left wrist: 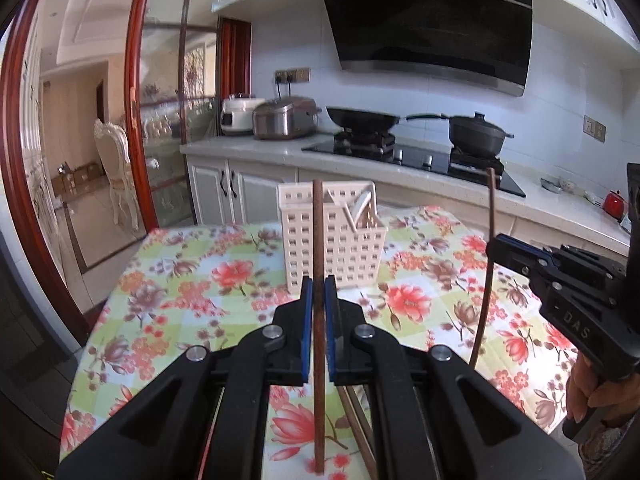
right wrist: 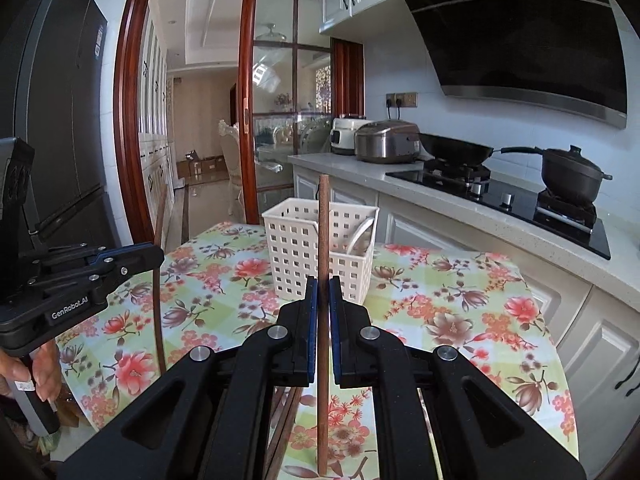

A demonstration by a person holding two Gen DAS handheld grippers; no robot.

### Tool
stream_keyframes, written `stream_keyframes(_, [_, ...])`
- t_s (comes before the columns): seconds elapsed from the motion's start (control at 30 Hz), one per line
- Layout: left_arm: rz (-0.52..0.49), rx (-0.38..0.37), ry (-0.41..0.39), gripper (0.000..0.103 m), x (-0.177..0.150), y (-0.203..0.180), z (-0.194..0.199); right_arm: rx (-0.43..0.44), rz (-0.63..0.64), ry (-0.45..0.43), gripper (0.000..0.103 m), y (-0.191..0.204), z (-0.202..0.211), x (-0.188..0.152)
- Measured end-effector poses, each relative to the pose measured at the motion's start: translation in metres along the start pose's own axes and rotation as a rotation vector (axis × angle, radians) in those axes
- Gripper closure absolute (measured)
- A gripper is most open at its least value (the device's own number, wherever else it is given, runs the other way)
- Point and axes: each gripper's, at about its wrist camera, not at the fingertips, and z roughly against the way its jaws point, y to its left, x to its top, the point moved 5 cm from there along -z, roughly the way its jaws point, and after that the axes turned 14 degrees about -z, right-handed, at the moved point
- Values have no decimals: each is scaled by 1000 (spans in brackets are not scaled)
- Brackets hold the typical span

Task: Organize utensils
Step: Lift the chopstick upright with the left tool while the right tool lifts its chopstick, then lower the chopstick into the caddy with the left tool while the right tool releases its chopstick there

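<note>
Two tongs (left wrist: pixel 318 292) (right wrist: pixel 324 292), each clamped tight on one upright chopstick (left wrist: pixel 318 320) (right wrist: pixel 323 320), near basket (left wrist: pixel 332 236).

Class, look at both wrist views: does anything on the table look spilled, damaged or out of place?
Nothing stands out. Each gripper, left and right, holds one chopstick upright; the basket stands upright on the tablecloth. More chopsticks lie below.

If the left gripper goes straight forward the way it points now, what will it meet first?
Probably the white basket on the table: it stands straight ahead of the left gripper, which is shut on an upright chopstick. How far off it stands is unclear.
</note>
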Motion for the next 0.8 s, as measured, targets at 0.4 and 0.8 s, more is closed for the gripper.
stream_keyframes(0.4, [-38, 35, -60, 97, 18, -7, 8, 11, 18, -63, 96, 6, 6, 15])
stream_keyframes(0.8, [-18, 83, -170, 97, 54, 8, 12, 31, 40, -130, 96, 17, -2, 47])
